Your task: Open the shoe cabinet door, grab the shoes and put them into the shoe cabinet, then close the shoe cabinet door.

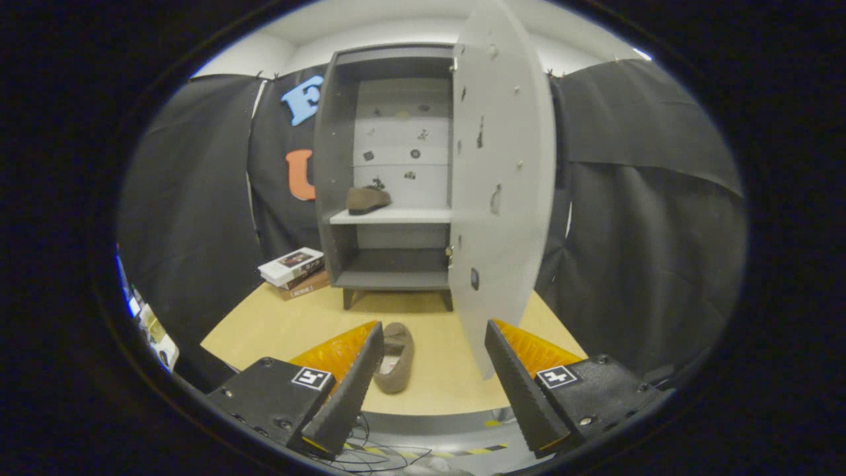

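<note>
The gripper [433,340] is held with its 2 fingers spread wide apart, and nothing is clamped between them. Between the fingers, close against the left one, 1 brown shoe [395,357] is seen lying on the tan table [277,324], its opening turned upward. The lower edge of the open cabinet door [502,192] is seen just ahead of the right finger; the door is swung out toward the camera on the cabinet's right side, and small holes and marks are visible on its pale inner face. Beyond the fingers, the grey shoe cabinet [334,172] is stood on short legs at the far side of the table. A 2nd brown shoe [367,199] is placed on the white middle shelf [410,215], toward its left end. The lower compartment is seen without contents. Left of the cabinet, a stack of books [294,270] is laid on the table. The black cloth wall [634,218] is hung behind everything.
</note>
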Demonstrator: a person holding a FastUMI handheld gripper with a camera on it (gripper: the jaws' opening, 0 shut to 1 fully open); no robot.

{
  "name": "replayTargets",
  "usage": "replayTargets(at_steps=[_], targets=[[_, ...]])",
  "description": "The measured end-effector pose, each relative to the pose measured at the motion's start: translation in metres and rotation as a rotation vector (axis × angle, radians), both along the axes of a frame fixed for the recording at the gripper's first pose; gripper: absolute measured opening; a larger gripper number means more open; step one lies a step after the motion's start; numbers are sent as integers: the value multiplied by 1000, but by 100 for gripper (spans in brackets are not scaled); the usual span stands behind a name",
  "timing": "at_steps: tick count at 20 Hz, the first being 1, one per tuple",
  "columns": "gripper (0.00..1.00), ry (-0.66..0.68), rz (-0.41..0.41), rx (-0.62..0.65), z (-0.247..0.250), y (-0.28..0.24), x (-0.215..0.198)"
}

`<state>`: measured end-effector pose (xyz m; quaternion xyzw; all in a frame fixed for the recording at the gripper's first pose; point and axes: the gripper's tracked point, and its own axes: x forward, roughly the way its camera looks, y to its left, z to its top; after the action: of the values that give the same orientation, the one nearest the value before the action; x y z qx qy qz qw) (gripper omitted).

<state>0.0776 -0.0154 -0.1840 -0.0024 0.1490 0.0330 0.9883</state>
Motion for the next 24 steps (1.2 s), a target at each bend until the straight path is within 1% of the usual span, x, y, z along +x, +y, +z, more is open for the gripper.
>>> replayTargets(at_steps=[3,8,12,16,18,20,24], targets=[[98,49,44,14,-45,31,24],[98,139,110,28,-109,82,79],[98,219,117,18,-163,104,120],[98,271,103,18,-200,111,160],[98,314,87,38,-220,113,180],[98,382,90,77,-241,118,190],[98,417,112,80,-257,130,215]])
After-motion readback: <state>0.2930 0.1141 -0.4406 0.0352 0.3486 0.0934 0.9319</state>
